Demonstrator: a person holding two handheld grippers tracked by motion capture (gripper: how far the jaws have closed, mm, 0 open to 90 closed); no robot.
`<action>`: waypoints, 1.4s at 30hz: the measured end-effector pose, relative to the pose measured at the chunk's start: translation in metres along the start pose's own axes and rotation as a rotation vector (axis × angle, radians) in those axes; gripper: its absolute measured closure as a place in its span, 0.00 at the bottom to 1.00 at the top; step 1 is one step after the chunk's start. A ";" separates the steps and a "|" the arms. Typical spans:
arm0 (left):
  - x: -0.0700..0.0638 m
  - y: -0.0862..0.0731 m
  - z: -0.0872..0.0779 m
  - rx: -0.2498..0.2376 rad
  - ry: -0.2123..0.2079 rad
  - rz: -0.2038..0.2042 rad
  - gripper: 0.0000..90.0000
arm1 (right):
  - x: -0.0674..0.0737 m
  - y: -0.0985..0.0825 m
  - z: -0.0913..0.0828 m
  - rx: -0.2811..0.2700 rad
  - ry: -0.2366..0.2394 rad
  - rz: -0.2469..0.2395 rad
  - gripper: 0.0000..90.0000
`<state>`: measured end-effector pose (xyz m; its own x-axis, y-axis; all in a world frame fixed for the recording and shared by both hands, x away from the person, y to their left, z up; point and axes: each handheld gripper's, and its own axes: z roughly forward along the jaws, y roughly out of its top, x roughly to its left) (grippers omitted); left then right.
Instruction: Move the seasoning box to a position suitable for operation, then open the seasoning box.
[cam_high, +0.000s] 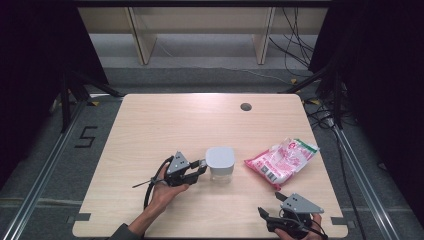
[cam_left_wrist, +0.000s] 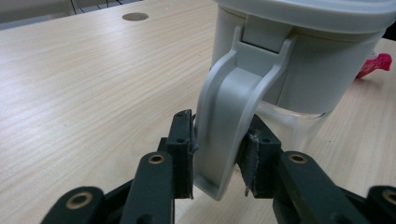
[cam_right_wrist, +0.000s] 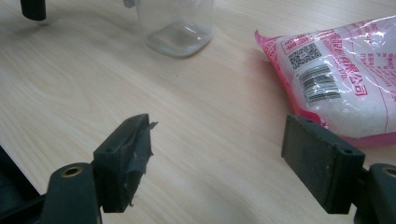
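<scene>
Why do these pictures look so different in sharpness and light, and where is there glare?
High view: soft, slightly grainy, dark surroundings, evenly lit table. Left gripper view: the jar looms close, its latch sharp between the left tongs, faint shadow beneath. Right gripper view: sheen on the pink bag, the right tongs near the lens slightly blurred.
</scene>
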<state>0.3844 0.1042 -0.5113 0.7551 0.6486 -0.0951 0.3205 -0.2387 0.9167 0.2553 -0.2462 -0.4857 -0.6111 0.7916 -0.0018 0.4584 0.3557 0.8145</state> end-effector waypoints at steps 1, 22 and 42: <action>0.000 0.000 -0.001 0.006 -0.003 -0.008 0.70 | 0.000 0.000 0.000 -0.002 -0.002 -0.003 0.28; -0.011 0.021 -0.051 -0.009 -0.029 -0.019 0.53 | 0.001 0.000 0.000 -0.002 0.004 0.021 0.28; -0.013 0.050 -0.052 -0.106 -0.049 0.007 0.99 | 0.002 0.001 0.002 -0.004 0.017 0.040 0.25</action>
<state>0.3604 0.1212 -0.4445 0.7850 0.6106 -0.1045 0.2547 -0.1643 0.9530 0.2555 -0.2430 -0.4864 -0.6031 0.7966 0.0407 0.4802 0.3218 0.8160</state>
